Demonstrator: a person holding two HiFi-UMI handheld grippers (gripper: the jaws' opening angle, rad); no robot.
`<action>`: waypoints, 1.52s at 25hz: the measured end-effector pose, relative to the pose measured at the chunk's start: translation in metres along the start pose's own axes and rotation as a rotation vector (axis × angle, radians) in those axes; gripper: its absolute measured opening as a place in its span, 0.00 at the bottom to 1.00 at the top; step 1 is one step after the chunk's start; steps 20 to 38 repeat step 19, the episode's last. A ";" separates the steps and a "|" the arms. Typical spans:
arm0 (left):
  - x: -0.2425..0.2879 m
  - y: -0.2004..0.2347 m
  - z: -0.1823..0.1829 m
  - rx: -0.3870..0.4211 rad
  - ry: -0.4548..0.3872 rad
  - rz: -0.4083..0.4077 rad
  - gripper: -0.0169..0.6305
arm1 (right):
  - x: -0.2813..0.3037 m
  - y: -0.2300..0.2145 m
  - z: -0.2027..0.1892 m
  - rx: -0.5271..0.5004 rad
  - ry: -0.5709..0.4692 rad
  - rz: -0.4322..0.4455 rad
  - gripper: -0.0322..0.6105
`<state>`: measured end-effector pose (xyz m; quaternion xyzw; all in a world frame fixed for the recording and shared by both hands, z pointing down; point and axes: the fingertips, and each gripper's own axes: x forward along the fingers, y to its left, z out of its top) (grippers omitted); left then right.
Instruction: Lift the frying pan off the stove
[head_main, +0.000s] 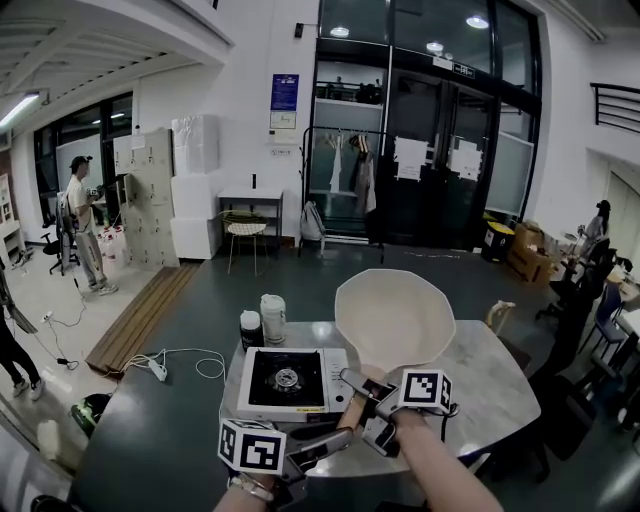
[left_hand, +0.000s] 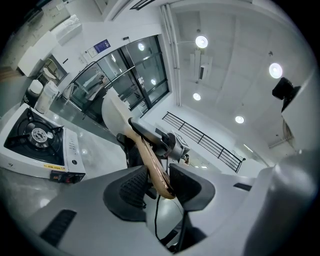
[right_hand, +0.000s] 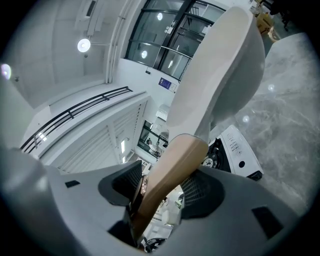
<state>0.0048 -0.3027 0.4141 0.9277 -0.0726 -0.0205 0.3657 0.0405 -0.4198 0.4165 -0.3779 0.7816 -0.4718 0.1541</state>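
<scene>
A cream frying pan (head_main: 393, 318) hangs tilted in the air, up and to the right of the white portable gas stove (head_main: 290, 381), whose burner is bare. Both grippers hold its wooden handle (left_hand: 150, 160). My left gripper (head_main: 335, 435) is shut on the handle's end, which sits between the pads in the left gripper view (left_hand: 159, 182). My right gripper (head_main: 360, 385) clamps the handle nearer the bowl; in the right gripper view (right_hand: 162, 190) the handle (right_hand: 175, 165) runs up to the pan (right_hand: 220, 70). The stove (right_hand: 235, 150) shows below it.
The stove stands on a rounded marble table (head_main: 480, 380). A white jug (head_main: 272, 317) and a dark-lidded jar (head_main: 251, 328) stand at the table's far left corner. A cable (head_main: 190, 360) lies on the floor to the left. A person (head_main: 82, 220) stands far left.
</scene>
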 end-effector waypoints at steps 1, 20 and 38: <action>0.000 0.001 0.000 0.001 0.004 0.003 0.26 | 0.001 0.000 0.000 0.001 -0.001 -0.001 0.42; 0.009 0.002 0.006 0.004 0.014 -0.008 0.26 | -0.002 -0.006 0.010 0.008 -0.006 -0.018 0.43; 0.009 0.002 0.006 0.004 0.014 -0.008 0.26 | -0.002 -0.006 0.010 0.008 -0.006 -0.018 0.43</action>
